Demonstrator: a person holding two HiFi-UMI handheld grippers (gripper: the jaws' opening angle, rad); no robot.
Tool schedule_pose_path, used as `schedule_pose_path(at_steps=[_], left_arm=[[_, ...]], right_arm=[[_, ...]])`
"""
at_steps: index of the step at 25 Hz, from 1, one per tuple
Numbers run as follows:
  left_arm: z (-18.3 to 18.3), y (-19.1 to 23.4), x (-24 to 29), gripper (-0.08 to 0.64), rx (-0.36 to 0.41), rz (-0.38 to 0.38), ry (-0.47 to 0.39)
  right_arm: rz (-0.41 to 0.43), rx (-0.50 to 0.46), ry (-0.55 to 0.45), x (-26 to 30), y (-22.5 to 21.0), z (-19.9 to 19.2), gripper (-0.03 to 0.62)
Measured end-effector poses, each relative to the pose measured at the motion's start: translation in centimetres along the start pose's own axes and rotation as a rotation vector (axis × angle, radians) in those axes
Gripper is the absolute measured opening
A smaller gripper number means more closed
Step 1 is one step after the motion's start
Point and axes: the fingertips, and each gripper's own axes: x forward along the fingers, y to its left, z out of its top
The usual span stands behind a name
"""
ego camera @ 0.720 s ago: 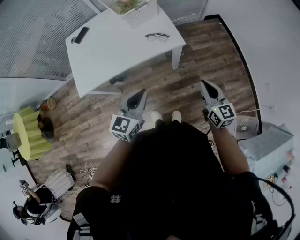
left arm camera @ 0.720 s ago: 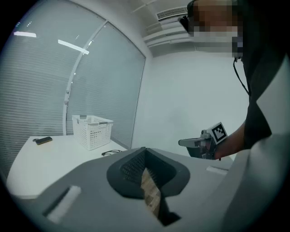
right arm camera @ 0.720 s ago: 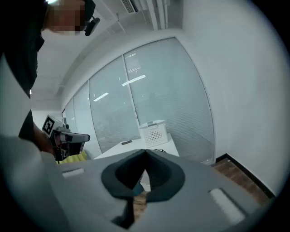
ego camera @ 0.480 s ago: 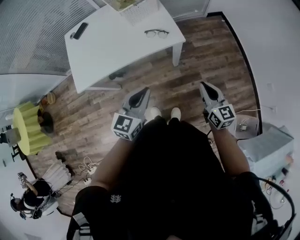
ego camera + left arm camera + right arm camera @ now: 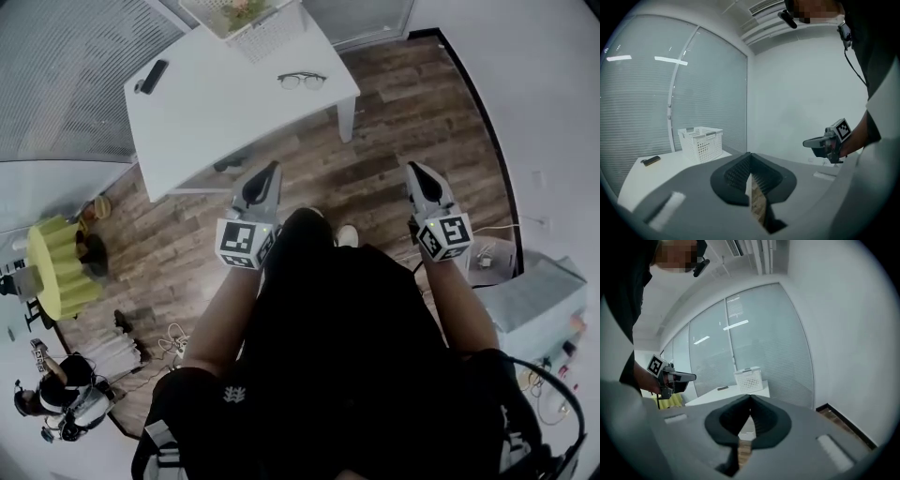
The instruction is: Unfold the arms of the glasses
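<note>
A pair of dark-framed glasses lies on the white table, near its right end. My left gripper is held over the wooden floor, short of the table's near edge, jaws shut with nothing in them. My right gripper hangs further right, also over the floor, shut and empty. In the left gripper view the jaws meet in a closed seam, and the right gripper shows at the right. The right gripper view shows its own closed jaws, with the left gripper at the left.
A white mesh basket stands at the table's far edge and a dark remote lies at its left end. A yellow-green stool sits at the left. A person crouches at bottom left, with cables on the floor nearby.
The table and glasses have slid left and slightly nearer in the head view. My left gripper has risen towards the table edge; the right one has lifted a little.
</note>
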Motion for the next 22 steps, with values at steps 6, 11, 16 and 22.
schedule_pose_path(at_steps=[6,11,16,22], left_arm=[[0.9,3.5,5.6,0.031,0.104,-0.053,0.021],[0.3,8.0,11.3,0.074,0.059,-0.112,0.058],[-0.7,10.9,17.2,0.137,0.093,-0.225,0.099],[-3.1,13.3,21.8,0.150,0.128,-0.360,0.165]], right_arm=[[-0.019,-0.009,0.072,3.1,-1.6,-1.5,0.000],[0.001,-0.061,0.076,10.3,-1.3,1.0,0.000],[-0.011,-0.065,0.093,17.1,-2.2,3.2,0.000],[-0.047,-0.078,0.139,23.0,-3.0,4.8,0.000]])
